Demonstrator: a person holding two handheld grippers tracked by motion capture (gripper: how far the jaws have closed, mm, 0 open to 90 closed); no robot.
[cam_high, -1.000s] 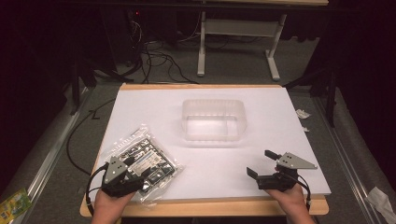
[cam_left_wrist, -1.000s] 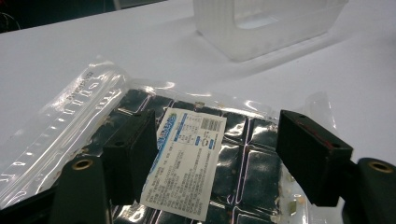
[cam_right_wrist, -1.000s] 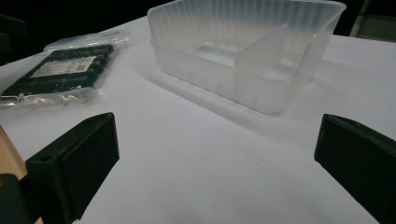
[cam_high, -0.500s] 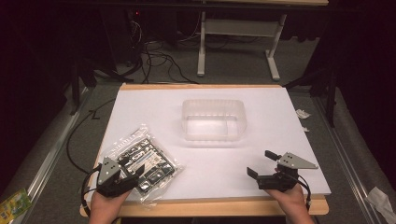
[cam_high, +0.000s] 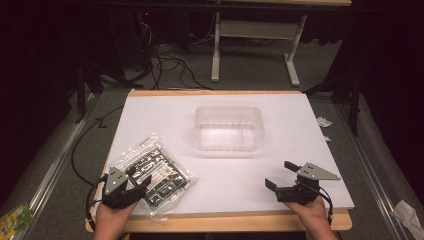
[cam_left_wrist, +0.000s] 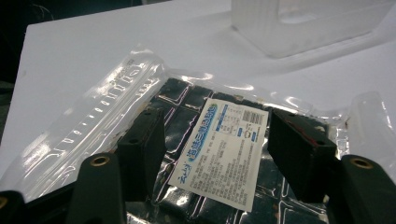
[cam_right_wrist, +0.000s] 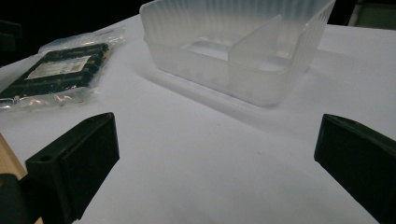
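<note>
A clear plastic bag (cam_high: 159, 172) of dark square tiles with a white printed label (cam_left_wrist: 224, 144) lies flat at the near left of the white tabletop (cam_high: 280, 115). My left gripper (cam_high: 138, 178) sits low over the bag's near end. Its jaws have just been closing a little and stand apart on either side of the label, with the bag (cam_left_wrist: 182, 100) beneath and between them; the left gripper (cam_left_wrist: 219, 130) is open. At the near right, my right gripper (cam_high: 280, 175) rests open over bare table, holding nothing. It points toward the bin (cam_right_wrist: 261, 79), and the bag (cam_right_wrist: 60, 70) lies far to its left.
A translucent plastic bin (cam_high: 229, 148) with an inner divider stands mid-table, beyond both grippers. Cables (cam_high: 165, 65) and white desk legs (cam_high: 216, 55) cross the floor behind the table. A green packet (cam_high: 15, 217) lies on the floor at the near left, paper scraps (cam_high: 322, 121) at the right edge.
My left gripper has edged slightly toward the near left over the bag, and its jaws have narrowed a little. The right gripper, the bag and the bin are unchanged.
</note>
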